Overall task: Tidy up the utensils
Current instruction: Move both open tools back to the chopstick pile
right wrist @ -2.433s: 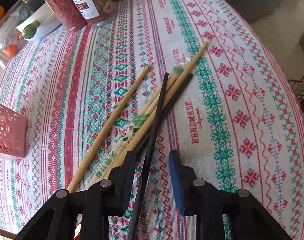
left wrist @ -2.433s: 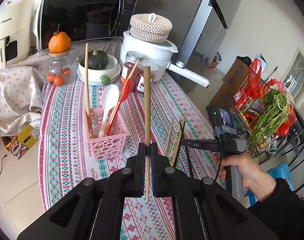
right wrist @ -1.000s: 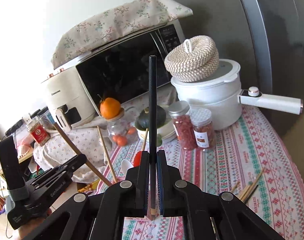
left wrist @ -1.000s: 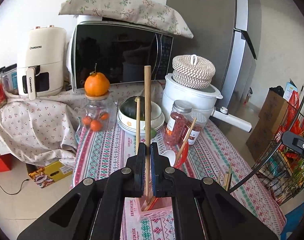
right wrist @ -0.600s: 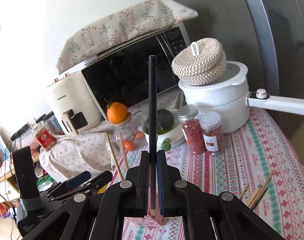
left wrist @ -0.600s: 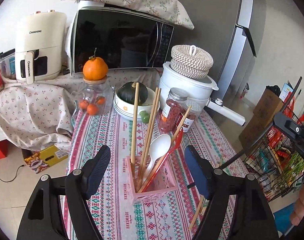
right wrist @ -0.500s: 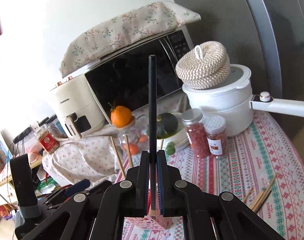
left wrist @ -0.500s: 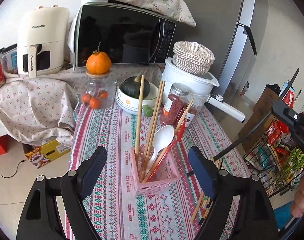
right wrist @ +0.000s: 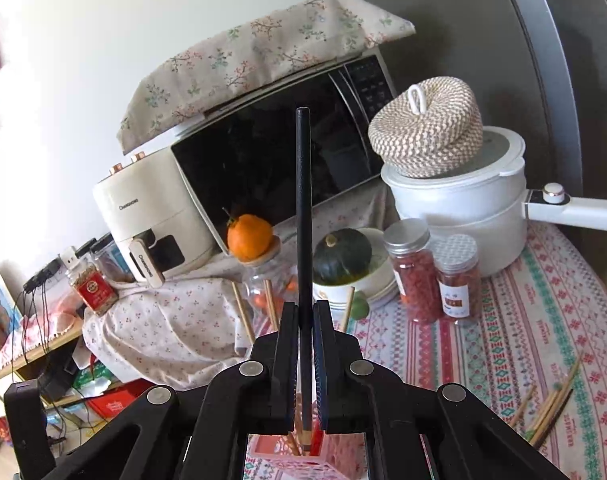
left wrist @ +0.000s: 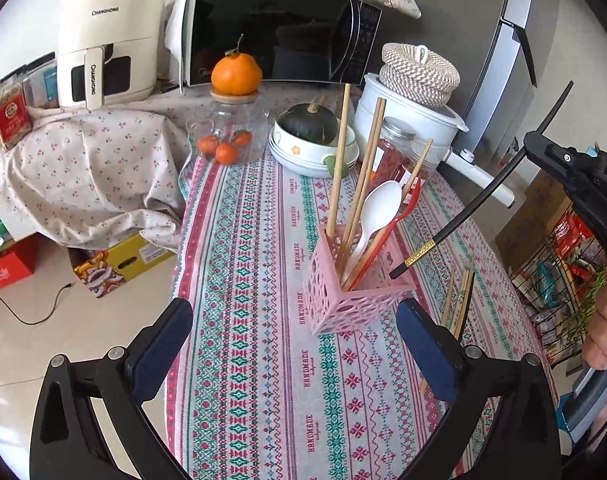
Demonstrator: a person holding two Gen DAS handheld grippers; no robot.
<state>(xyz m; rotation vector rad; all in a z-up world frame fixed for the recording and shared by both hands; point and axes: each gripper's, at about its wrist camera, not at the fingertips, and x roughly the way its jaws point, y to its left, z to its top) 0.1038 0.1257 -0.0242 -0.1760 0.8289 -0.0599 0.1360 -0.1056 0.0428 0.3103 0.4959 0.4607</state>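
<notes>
A pink lattice utensil holder (left wrist: 345, 300) stands on the patterned tablecloth (left wrist: 263, 360). It holds wooden chopsticks (left wrist: 339, 160), a white spoon (left wrist: 377, 210) and a red spoon (left wrist: 407, 206). My left gripper (left wrist: 293, 350) is open and empty, just in front of the holder. My right gripper (right wrist: 303, 344) is shut on a black chopstick (right wrist: 303, 220), its lower tip over the holder (right wrist: 303, 460). In the left wrist view the black chopstick (left wrist: 463, 212) slants down toward the holder's right side. Several loose chopsticks (left wrist: 459, 300) lie on the cloth to the right.
Behind the holder stand a bowl stack with a green squash (left wrist: 311, 128), two jars of red contents (right wrist: 415, 272), a glass jar topped by an orange (left wrist: 235, 76), a white pot (right wrist: 463, 208), a microwave (left wrist: 279, 28) and an air fryer (left wrist: 107, 40). A wire rack (left wrist: 559, 280) stands right of the table.
My left gripper let go of its wooden chopstick into the holder, opened wide and drew back. My right gripper carried the black chopstick from the table up over the holder.
</notes>
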